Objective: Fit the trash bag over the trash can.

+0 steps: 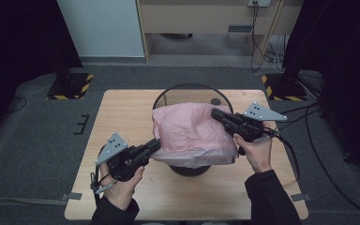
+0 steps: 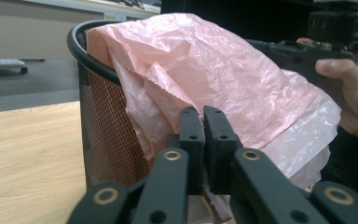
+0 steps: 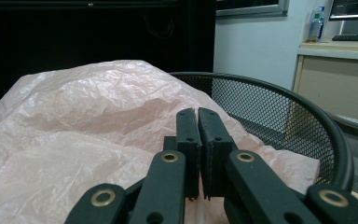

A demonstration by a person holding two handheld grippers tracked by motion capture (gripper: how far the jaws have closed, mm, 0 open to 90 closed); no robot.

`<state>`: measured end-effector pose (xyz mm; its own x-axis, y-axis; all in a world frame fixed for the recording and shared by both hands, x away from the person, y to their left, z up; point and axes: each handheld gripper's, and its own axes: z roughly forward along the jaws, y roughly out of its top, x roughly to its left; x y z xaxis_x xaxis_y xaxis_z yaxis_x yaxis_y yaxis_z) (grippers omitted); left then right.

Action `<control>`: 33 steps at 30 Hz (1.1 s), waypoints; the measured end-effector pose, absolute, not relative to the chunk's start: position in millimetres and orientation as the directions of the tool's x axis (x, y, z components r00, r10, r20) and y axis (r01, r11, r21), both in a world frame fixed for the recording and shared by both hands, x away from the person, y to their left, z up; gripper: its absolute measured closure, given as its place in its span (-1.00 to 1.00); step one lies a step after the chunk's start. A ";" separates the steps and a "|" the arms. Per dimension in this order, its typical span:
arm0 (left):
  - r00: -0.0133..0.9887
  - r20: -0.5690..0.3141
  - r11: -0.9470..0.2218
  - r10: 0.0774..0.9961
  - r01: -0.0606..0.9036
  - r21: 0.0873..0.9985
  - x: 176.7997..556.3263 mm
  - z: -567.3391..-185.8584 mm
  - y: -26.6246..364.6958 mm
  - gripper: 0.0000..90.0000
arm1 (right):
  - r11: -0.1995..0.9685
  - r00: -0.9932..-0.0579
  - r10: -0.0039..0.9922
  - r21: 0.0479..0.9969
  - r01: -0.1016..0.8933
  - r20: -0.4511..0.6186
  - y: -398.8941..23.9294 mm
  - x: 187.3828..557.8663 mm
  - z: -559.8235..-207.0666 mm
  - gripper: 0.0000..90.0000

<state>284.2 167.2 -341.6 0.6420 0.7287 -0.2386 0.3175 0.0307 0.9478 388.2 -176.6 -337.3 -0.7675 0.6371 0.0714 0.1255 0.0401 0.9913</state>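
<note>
Both my tongs are clenched on the pink bag [image 1: 190, 133] draped over the mesh bin [image 1: 187, 91], stretched between my left gripper [image 1: 155, 144] and my right gripper [image 1: 215, 113].

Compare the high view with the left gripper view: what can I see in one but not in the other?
High view alone: the whole wooden table, the left gripper from outside with its grey plate, and black-and-yellow floor markings.

Left gripper view alone: the mesh wall of the black wire basket up close, and this gripper's fingers pressed together on the bag's lower edge.

Both: the pink plastic bag draped over the basket's rim, and the right gripper in the person's hand at the bag's other side.
</note>
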 end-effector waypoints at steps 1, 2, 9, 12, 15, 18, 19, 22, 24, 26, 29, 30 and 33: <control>0.645 -0.241 0.032 0.726 0.318 0.948 284.4 -341.5 167.3 0.96 | 0.039 -0.768 0.636 0.991 0.126 0.072 -176.7 388.4 -337.2 0.94; 0.647 -0.240 0.031 0.724 0.316 0.948 284.4 -340.5 167.9 0.97 | 0.038 -0.768 0.636 0.991 0.129 0.075 -176.7 388.5 -336.9 0.94; 0.674 -0.238 0.082 0.699 0.254 0.964 290.2 -315.2 169.2 0.99 | 0.047 -0.768 0.637 0.991 0.129 0.069 -178.5 390.9 -335.8 0.79; 0.685 -0.228 0.091 0.691 0.231 0.969 298.6 -302.9 161.5 0.99 | 0.006 -0.770 0.631 0.993 0.121 0.090 -181.9 389.8 -331.5 0.58; 0.689 -0.215 0.083 0.692 0.220 0.972 308.7 -294.3 149.3 0.99 | -0.001 -0.770 0.634 0.995 0.103 0.080 -186.8 388.0 -326.0 0.34; 0.686 -0.187 0.054 0.703 0.210 0.976 320.4 -289.1 134.9 0.99 | -0.007 -0.766 0.640 0.997 0.077 0.063 -192.6 384.4 -317.3 0.16; 0.690 -0.190 0.055 0.698 0.212 0.976 323.6 -288.7 131.4 0.99 | -0.015 -0.761 0.646 0.997 0.073 0.065 -194.3 383.1 -314.4 0.14; 0.692 -0.193 0.057 0.696 0.215 0.975 328.3 -289.5 123.0 0.99 | -0.036 -0.753 0.655 0.998 0.050 0.062 -201.3 381.3 -307.6 0.06; 0.692 -0.193 0.056 0.695 0.216 0.975 330.6 -291.5 118.1 0.99 | -0.058 -0.757 0.650 0.998 0.039 0.068 -205.4 378.9 -304.1 0.04; 0.696 -0.198 0.056 0.691 0.221 0.974 332.8 -293.0 114.8 0.99 | -0.068 -0.767 0.639 0.997 0.022 0.060 -207.2 374.8 -300.9 0.01; 0.697 -0.197 0.057 0.690 0.219 0.974 336.8 -294.8 108.9 0.99 | -0.081 -0.796 0.603 0.997 0.013 0.059 -208.1 366.9 -296.0 -0.06; 0.696 -0.194 0.057 0.691 0.215 0.975 337.8 -295.3 106.9 0.99 | -0.076 -0.804 0.592 0.997 0.015 0.058 -207.5 365.5 -294.9 -0.09; 0.693 -0.184 0.045 0.697 0.213 0.976 340.2 -295.8 101.6 0.99 | -0.076 -0.823 0.565 0.997 0.021 0.060 -205.5 361.7 -292.8 -0.10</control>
